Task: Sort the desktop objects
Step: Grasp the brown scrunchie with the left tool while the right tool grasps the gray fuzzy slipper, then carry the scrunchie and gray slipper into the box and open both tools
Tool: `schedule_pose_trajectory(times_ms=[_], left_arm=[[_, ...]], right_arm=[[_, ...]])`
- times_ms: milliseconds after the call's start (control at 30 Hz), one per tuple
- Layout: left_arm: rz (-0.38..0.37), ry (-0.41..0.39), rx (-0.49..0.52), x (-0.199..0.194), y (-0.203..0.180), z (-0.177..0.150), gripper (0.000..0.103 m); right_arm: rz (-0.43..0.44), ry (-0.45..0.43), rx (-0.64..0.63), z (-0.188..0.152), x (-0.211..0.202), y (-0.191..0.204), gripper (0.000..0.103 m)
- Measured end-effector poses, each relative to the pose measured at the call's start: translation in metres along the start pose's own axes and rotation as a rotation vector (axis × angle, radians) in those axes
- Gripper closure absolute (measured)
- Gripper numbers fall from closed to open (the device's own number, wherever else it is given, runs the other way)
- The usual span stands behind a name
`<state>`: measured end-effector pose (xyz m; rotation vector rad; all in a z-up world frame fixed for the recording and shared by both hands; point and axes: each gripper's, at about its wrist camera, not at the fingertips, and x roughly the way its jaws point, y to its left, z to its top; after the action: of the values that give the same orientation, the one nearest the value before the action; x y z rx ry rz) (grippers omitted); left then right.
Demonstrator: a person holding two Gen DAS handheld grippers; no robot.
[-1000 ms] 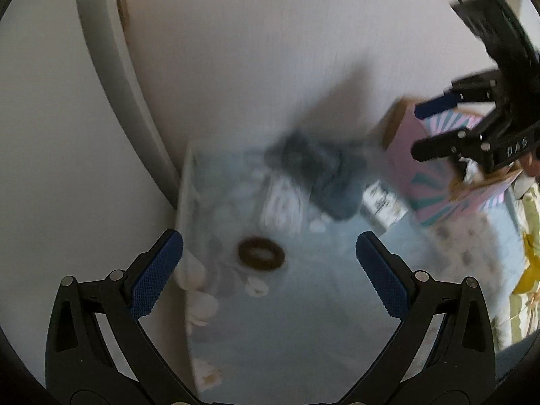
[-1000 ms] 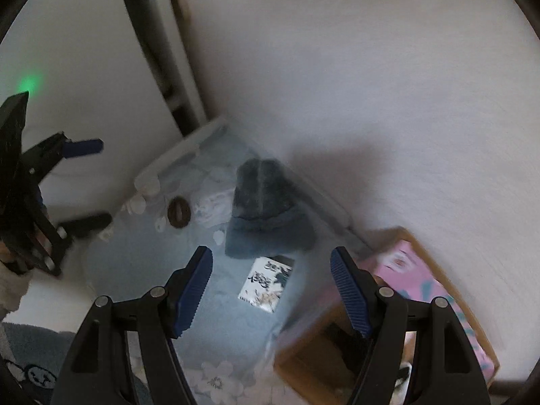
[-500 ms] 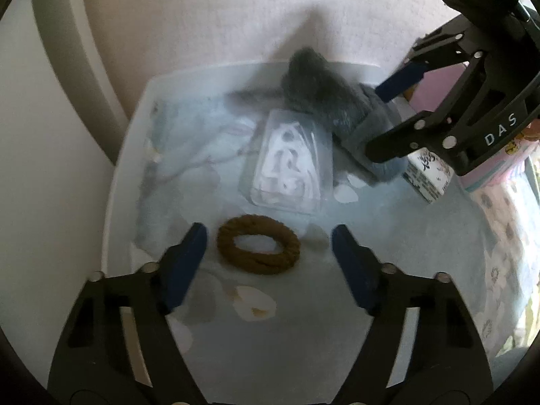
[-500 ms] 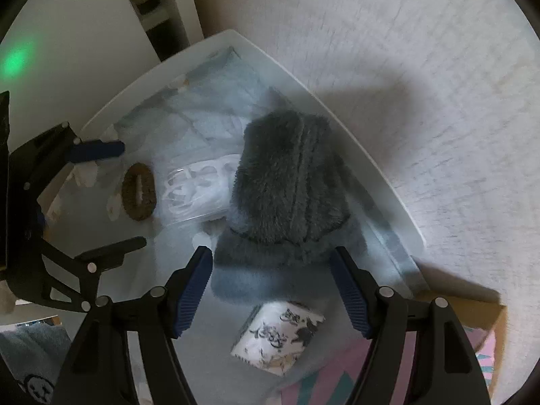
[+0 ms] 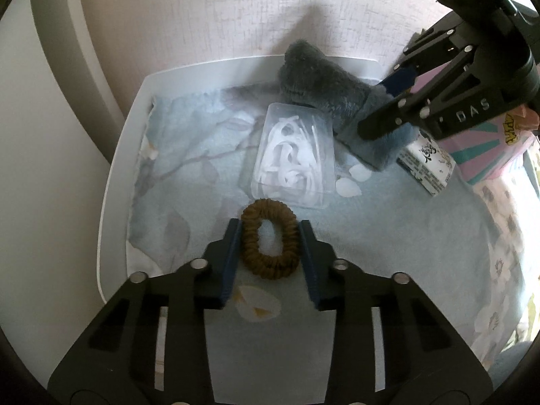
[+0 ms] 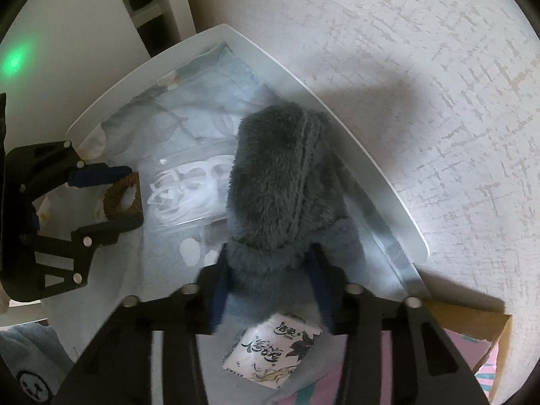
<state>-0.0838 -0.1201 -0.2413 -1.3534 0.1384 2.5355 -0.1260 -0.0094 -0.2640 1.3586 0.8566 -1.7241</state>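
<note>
A brown hair tie [image 5: 270, 239] lies on the blue floral cloth [image 5: 189, 168] and is squeezed into an oval. My left gripper [image 5: 270, 233] is closing on it, its blue pads pressing both sides. The same tie [image 6: 122, 199] and left gripper [image 6: 116, 197] show in the right wrist view. A fuzzy grey sock [image 6: 280, 182] lies along the white table's far edge. My right gripper [image 6: 268, 260] is closing on its lighter cuff, and the fur bulges between the pads. In the left wrist view the right gripper [image 5: 381, 108] pinches that sock [image 5: 320, 81].
A clear plastic case of white pieces [image 5: 293, 160] lies between the tie and the sock. A small printed tissue pack [image 6: 273, 352] sits by the sock's cuff. A pink box [image 5: 499, 148] stands at the right. The textured wall [image 6: 422, 84] runs close behind the white table edge [image 5: 114, 182].
Both grippers came down to the cloth and their jaws closed. The left pads now squeeze the brown hair tie. The right pads now pinch the grey sock's cuff.
</note>
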Motion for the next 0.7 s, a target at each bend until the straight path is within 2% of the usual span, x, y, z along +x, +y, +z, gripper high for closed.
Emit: schedule_pose_trajectory(times_ms=[67, 167, 600, 700], left_arm=[[-0.003, -0.003, -0.002, -0.001, 0.000, -0.001, 0.082], [-0.012, -0.005, -0.010, -0.004, -0.001, -0.003, 0.086], [-0.041, -0.039, -0.015, -0.030, -0.006, -0.004, 0.087], [-0.041, -0.050, -0.018, -0.040, -0.010, 0.004, 0.087]], right_arm=[[0.008, -0.002, 0.007, -0.002, -0.002, -0.001, 0.080], [0.012, -0.011, 0.016, -0.006, -0.004, -0.002, 0.083], [-0.014, -0.068, 0.016, -0.024, -0.031, 0.008, 0.085], [-0.009, -0.083, 0.020, -0.029, -0.041, 0.010, 0.085]])
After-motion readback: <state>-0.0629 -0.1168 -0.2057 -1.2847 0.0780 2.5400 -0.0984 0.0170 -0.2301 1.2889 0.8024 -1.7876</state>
